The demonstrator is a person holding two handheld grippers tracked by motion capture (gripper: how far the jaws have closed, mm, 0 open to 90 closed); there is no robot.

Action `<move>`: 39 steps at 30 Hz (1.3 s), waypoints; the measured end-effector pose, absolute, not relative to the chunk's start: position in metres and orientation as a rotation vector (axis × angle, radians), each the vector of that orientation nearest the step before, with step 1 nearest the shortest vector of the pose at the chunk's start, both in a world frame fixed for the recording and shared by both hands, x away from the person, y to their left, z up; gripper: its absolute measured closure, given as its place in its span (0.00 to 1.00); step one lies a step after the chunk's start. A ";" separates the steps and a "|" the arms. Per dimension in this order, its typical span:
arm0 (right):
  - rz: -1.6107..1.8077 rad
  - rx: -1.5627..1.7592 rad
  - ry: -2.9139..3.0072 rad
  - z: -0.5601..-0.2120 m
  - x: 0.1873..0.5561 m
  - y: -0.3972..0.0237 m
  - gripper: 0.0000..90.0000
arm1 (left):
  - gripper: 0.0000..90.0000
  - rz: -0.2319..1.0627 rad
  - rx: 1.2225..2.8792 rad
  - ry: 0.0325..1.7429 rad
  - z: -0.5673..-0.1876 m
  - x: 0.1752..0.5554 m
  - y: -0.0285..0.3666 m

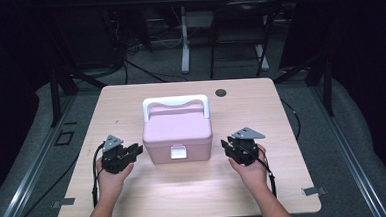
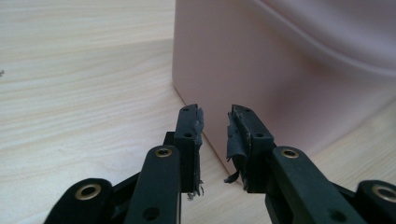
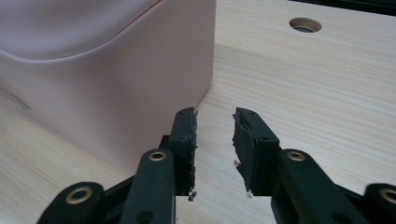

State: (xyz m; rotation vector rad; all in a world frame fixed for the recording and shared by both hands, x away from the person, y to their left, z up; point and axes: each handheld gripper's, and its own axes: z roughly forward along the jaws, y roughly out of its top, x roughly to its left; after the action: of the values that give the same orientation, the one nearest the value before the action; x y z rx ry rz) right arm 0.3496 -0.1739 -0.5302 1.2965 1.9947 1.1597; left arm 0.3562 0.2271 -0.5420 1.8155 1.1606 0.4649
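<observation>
Box [image 1: 177, 134] sits between our claws, left [image 1: 137, 150] and right [image 1: 226, 146], both narrowly open, empty; rigid, smooth plastic, so we'd grip its handle [image 1: 175, 101].

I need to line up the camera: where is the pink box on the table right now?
In the high view the pink box sits mid-table, between the left tool and right tool.

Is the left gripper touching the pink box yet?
Cannot tell. In the left gripper view the left gripper points at a corner of the pink box with nothing between its jaws, but no clear gap or contact shows.
</observation>
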 end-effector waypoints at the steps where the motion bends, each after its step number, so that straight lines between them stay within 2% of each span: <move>1: 1.174 1.307 1.990 -0.531 0.350 -0.174 0.80 | 0.84 0.459 1.817 1.163 -0.542 0.356 0.227; 7: 1.184 1.313 1.980 -0.535 0.354 -0.173 0.84 | 0.91 0.464 1.800 1.194 -0.543 0.357 0.223; 11: 1.197 1.320 1.963 -0.537 0.360 -0.167 0.91 | 0.98 0.454 1.792 1.201 -0.541 0.360 0.219; 18: 1.207 1.337 1.978 -0.539 0.366 -0.158 0.95 | 0.99 0.485 1.807 1.195 -0.542 0.360 0.207; 23: 1.240 1.317 2.013 -0.541 0.363 -0.149 0.94 | 0.99 0.455 1.818 1.166 -0.542 0.357 0.208; 27: 1.210 1.303 2.007 -0.543 0.358 -0.142 1.00 | 1.00 0.453 1.802 1.178 -0.543 0.356 0.207; 39: 1.158 1.268 1.993 -0.543 0.348 -0.138 1.00 | 1.00 0.453 1.829 1.214 -0.538 0.352 0.204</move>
State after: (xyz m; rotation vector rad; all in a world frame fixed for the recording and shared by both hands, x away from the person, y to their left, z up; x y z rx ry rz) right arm 0.3484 -0.1378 -0.5431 1.2676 1.9934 1.1582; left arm 0.3518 0.2037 -0.5378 1.8292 1.2140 0.4525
